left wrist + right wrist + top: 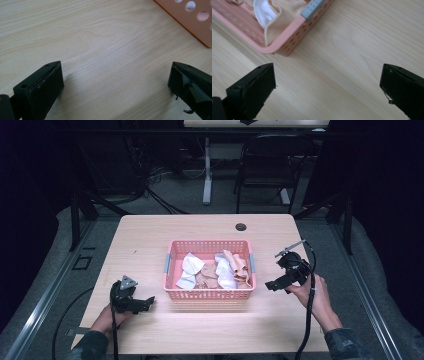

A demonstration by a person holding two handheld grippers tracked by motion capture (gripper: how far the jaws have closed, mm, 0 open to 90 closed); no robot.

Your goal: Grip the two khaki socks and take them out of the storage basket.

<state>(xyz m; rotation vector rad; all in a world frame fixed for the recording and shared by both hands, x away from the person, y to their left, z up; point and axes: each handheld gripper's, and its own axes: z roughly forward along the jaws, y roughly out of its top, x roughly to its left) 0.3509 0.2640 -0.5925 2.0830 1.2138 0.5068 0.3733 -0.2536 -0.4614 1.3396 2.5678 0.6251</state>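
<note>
A pink plastic basket point(210, 294) with little holes sits in the middle of the smooth wooden table point(150, 235), full of soft crumpled cloths point(216, 270). The left claw point(148, 302) and the right claw point(270, 284) sit on either side, both wide and holding nothing

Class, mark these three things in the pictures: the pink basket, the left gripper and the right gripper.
pink basket point(210, 294), high view, on its near wall.
left gripper point(150, 301), high view, midway between its fingertips.
right gripper point(270, 285), high view, midway between its fingertips.
</note>
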